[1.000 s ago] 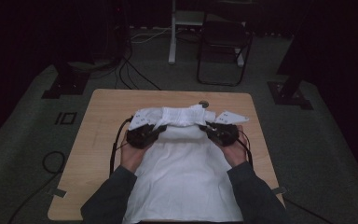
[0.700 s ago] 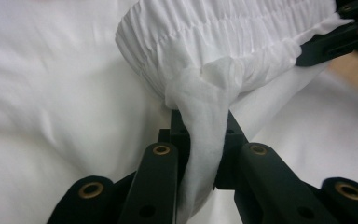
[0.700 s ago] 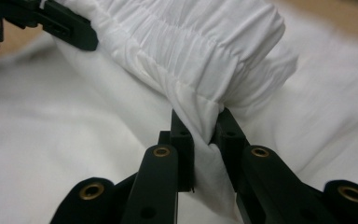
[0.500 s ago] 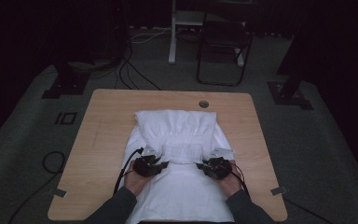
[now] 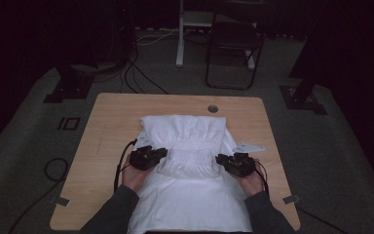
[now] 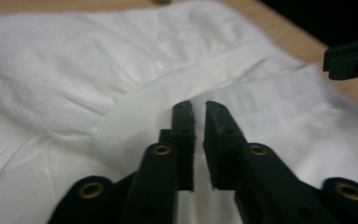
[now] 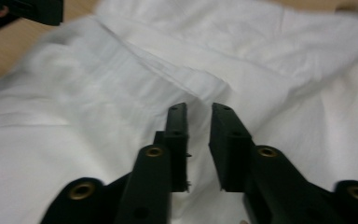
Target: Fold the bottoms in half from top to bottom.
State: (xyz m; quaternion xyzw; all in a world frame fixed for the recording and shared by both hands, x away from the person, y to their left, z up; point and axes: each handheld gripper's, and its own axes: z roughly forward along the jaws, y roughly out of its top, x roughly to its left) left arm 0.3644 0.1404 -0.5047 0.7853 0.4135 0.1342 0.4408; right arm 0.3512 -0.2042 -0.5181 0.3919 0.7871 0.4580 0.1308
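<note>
A white garment [image 5: 190,131] lies spread on the wooden table [image 5: 112,112], with a gathered band [image 5: 190,161] folded across its middle. My left gripper [image 5: 159,155] sits at the band's left end, and my right gripper [image 5: 222,160] sits at its right end. In the left gripper view the jaws [image 6: 198,109] have just been closing and stand almost together, pinching a thin edge of cloth. In the right gripper view the jaws [image 7: 199,112] have also just been closing, with a slightly wider gap holding a fold of the garment. Both hands rest low on the cloth.
Bare wood shows left, right and beyond the garment, with a round hole [image 5: 213,108] near the table's far edge. On the dark floor behind are a chair [image 5: 233,44], cables [image 5: 136,73] and stand bases [image 5: 68,90] [image 5: 302,95].
Both grippers have come toward the person and lower, and the bunched band they held up at the far side now lies flat across the garment. Since half a second ago they have moved slightly apart.
</note>
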